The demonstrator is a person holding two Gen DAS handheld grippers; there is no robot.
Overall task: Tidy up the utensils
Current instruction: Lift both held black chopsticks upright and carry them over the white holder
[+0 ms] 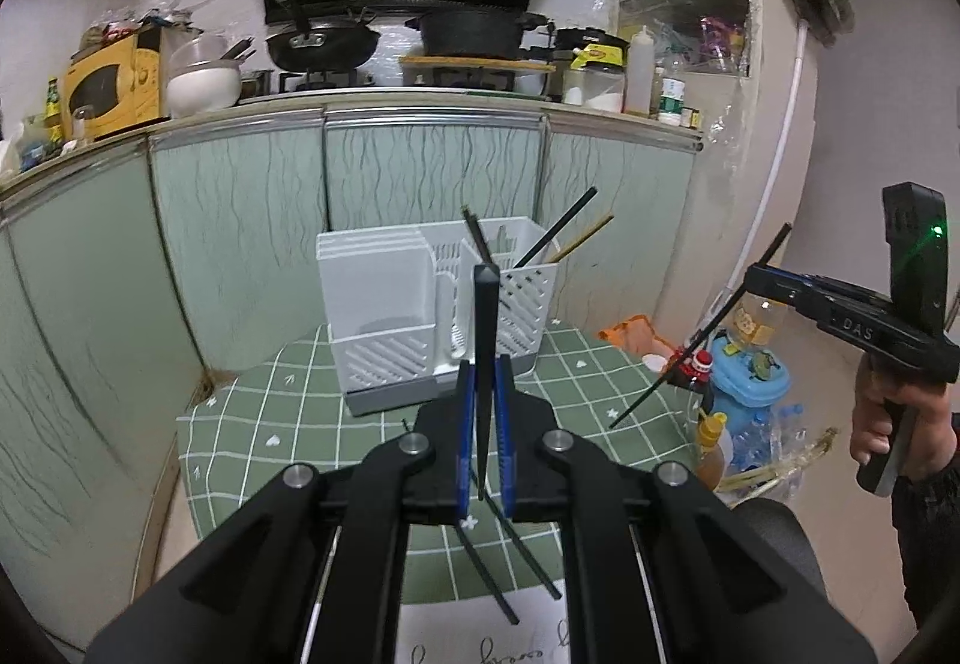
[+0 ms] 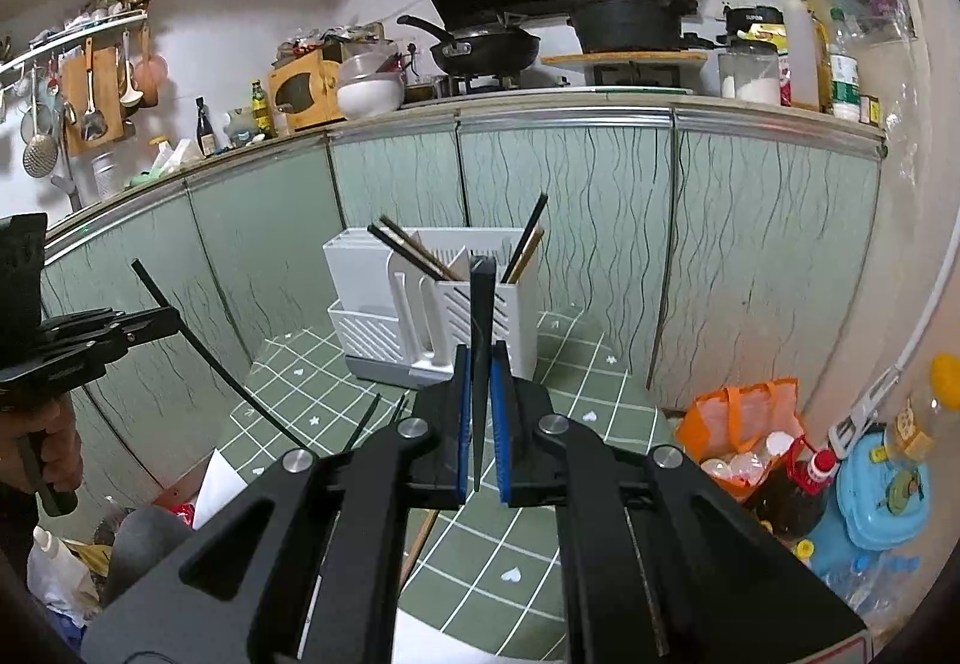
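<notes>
A white utensil holder (image 1: 420, 298) (image 2: 432, 304) stands on the green checked table (image 1: 288, 412) (image 2: 552, 400), with several chopsticks (image 1: 561, 235) (image 2: 528, 241) leaning in its rear compartment. My left gripper (image 1: 485, 382) is shut on a black chopstick (image 1: 485, 340) held upright in front of the holder. My right gripper (image 2: 480, 370) is shut on another black chopstick (image 2: 482, 340), also upright. The right gripper shows at the right of the left wrist view (image 1: 759, 280) with its chopstick (image 1: 702, 328) slanting down. The left gripper shows in the right wrist view (image 2: 168, 319). Two black chopsticks (image 1: 522, 550) lie on the table.
Pale green cabinet fronts (image 1: 420, 172) close off the back, under a cluttered counter with a wok (image 1: 321, 43) and a pot (image 1: 471, 31). An orange bag (image 2: 744, 418), bottles and a blue container (image 2: 882, 490) stand on the floor to the right. White paper (image 1: 480, 634) lies at the table's near edge.
</notes>
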